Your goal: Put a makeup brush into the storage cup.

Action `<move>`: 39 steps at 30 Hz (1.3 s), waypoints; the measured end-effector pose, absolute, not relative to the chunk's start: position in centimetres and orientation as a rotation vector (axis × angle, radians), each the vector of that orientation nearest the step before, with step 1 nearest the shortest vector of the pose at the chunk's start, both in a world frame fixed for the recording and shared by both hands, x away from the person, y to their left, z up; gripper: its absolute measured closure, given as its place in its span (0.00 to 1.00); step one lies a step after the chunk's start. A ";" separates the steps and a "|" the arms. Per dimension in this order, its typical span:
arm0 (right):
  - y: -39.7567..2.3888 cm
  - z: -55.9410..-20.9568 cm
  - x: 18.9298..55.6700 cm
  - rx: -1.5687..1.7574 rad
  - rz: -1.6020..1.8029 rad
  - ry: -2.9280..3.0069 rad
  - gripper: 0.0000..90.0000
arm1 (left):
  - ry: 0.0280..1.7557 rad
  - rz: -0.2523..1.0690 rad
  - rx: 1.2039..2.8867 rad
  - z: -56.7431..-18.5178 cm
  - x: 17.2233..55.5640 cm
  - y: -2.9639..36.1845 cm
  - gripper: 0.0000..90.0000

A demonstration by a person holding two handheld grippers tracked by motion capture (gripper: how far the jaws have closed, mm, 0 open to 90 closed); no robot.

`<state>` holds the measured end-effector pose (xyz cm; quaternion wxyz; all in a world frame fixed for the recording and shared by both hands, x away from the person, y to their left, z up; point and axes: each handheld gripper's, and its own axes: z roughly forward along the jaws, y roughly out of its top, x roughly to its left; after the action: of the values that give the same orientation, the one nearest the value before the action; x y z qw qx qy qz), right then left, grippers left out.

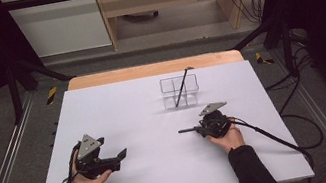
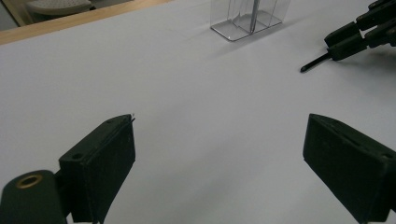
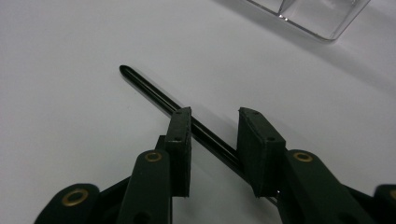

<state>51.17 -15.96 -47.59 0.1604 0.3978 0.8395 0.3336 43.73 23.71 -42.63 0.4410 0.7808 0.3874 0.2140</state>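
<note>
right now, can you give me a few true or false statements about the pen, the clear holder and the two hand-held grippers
1. A black pen lies on the white table between the jaws of the right hand-held gripper. True.
2. The clear holder is empty. False: one dark pen stands slanted in it.
3. The left hand-held gripper is open with nothing between its jaws. True.
4. The right hand-held gripper's jaws are clamped flat on the pen. False: a gap shows between the pads, with the pen lying slantwise across it.
5. The holder stands at the near edge of the table, by the person's left hand. False: it stands farther back, beyond the right hand-held gripper.
</note>
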 end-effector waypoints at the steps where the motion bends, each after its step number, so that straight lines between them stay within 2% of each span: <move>1: -16.0 -47.5 51.1 1.137 0.949 2.402 0.75 | 0.961 0.531 1.939 -42.6 43.7 23.7 0.09; 17: -16.2 -46.7 50.2 1.139 0.915 2.459 0.91 | 0.955 0.522 1.941 -42.6 43.7 23.6 0.10; 22: -16.1 -46.8 50.1 1.136 0.922 2.490 0.86 | 0.950 0.526 1.942 -42.6 43.6 23.5 0.10; 31: -16.0 -47.1 50.0 1.092 0.911 2.505 0.83 | 0.943 0.524 1.944 -42.5 43.5 23.4 0.10; 39: -16.1 -46.8 49.8 1.111 0.922 2.538 0.88 | 0.941 0.522 1.943 -42.5 43.5 23.3 0.10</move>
<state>49.81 -16.06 -46.81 0.1105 0.3781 0.8639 0.3140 43.48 23.31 -42.51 0.4441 0.7839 0.3794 0.2105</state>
